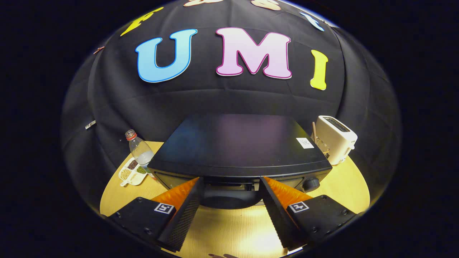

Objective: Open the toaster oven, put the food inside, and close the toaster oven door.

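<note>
The black toaster oven (236,147) stands in the middle of the round wooden table (344,186), seen from above its front edge. Its front face (229,184) lies just ahead of my fingertips, mostly hidden under the top's rim, and I cannot tell how the door stands. A knob (310,184) sits at the front's right end. My gripper (230,178) is open, with nothing between the fingers. The fingertips reach up to the oven's front top edge, one on each side of its middle. A dark rounded shape (229,200) lies on the table below the front, between the fingers.
A white slot toaster (335,138) stands right of the oven at the table's rim. To the oven's left are a plastic bottle with a red cap (140,150) and a white divided dish of beans (132,172). Bare tabletop lies under the fingers.
</note>
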{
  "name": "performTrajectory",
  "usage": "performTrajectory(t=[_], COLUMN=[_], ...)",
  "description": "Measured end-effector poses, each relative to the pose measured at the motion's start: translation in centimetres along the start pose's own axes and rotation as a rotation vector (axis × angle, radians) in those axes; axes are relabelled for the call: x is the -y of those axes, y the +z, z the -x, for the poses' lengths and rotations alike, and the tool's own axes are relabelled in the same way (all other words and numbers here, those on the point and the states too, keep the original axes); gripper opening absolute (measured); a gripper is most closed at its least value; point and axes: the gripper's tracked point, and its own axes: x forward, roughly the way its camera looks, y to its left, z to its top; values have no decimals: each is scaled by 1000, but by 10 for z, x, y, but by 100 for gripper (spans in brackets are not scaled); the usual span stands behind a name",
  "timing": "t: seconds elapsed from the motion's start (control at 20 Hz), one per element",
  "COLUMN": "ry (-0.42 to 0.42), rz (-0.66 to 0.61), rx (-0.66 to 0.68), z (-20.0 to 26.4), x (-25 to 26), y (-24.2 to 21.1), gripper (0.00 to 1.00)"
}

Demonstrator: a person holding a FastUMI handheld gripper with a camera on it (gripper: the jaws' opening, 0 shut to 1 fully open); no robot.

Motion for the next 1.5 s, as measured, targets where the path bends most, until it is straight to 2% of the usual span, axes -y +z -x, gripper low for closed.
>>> performTrajectory(t=[0.15,0.35,0.45,0.6,0.75,0.85,0.9,1.05,1.25,1.4,1.5], ry=[12,29,20,24,53,92,97,96,118,138,117], rz=[10,-5,50,121,60,-14,-38,-2,-50,-91,-120], rx=[-26,-127,-144,-238,-410,-498,-479,-436,-420,-412,-401], z=[15,37,45,56,59,61,63,66,77,88,95], x=[-1,-3,-3,-5,-3,-5,-5,5,16,51,96], y=[-16,-56,-75,-117,-167,-190,-185,-173,-153,-132,-118], gripper=[99,99,99,99,100,96,91,90,92,93,93])
